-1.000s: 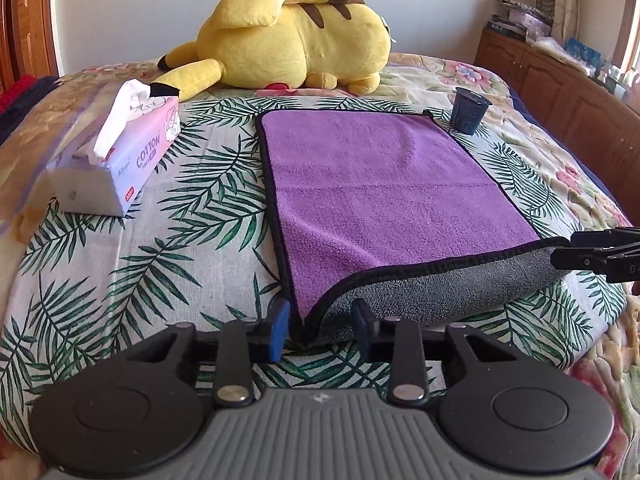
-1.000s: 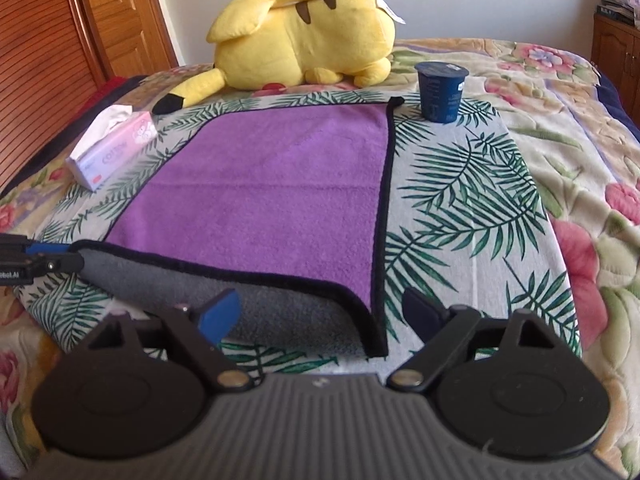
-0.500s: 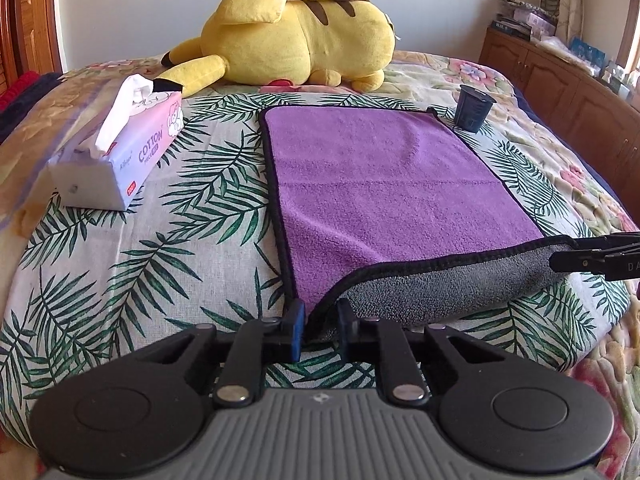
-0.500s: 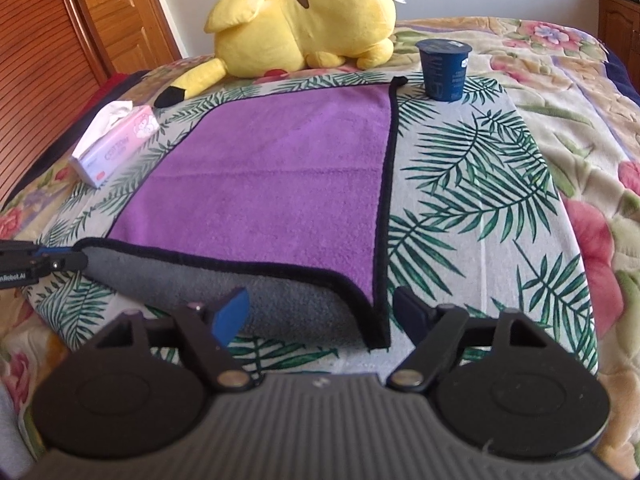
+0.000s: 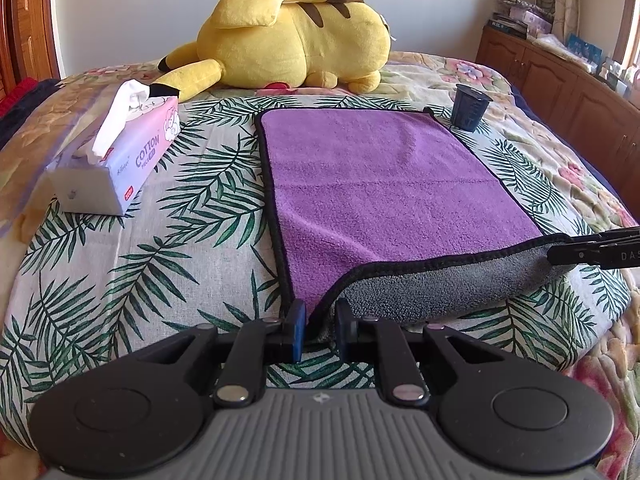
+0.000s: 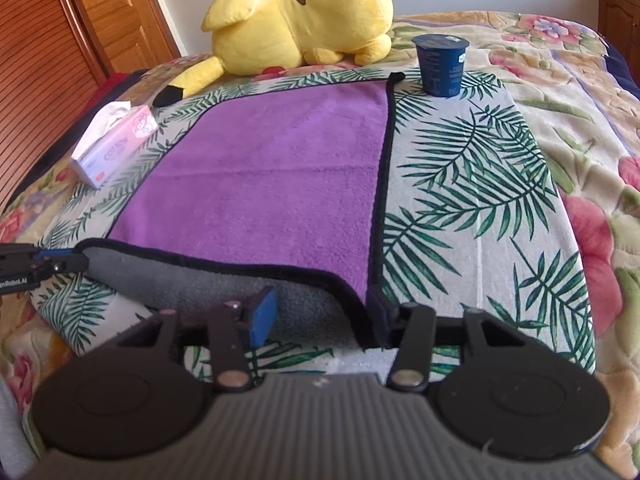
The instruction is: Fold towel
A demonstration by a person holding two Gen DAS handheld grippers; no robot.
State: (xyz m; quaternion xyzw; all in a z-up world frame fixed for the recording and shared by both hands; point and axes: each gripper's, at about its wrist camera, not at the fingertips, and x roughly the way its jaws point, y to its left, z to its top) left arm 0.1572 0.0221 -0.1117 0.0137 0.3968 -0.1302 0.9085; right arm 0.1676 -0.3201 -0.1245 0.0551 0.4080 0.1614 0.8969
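A purple towel (image 5: 384, 184) with black trim and a grey underside lies flat on the bed; it also shows in the right wrist view (image 6: 272, 176). Its near edge is lifted and rolled over, so the grey side (image 5: 440, 288) shows. My left gripper (image 5: 318, 322) is shut on the towel's near left corner. My right gripper (image 6: 324, 314) is still open, with its jaws on either side of the near right corner (image 6: 376, 312). Each gripper shows in the other's view, at the far end of the lifted edge.
A yellow plush toy (image 5: 296, 40) lies beyond the towel. A tissue pack (image 5: 116, 160) sits at the left. A dark blue cup (image 6: 440, 64) stands by the towel's far right corner. Wooden cabinets (image 5: 568, 92) line the right wall.
My left gripper closed on the near left corner and lifted it slightly. My right gripper's jaws have narrowed around the near right corner.
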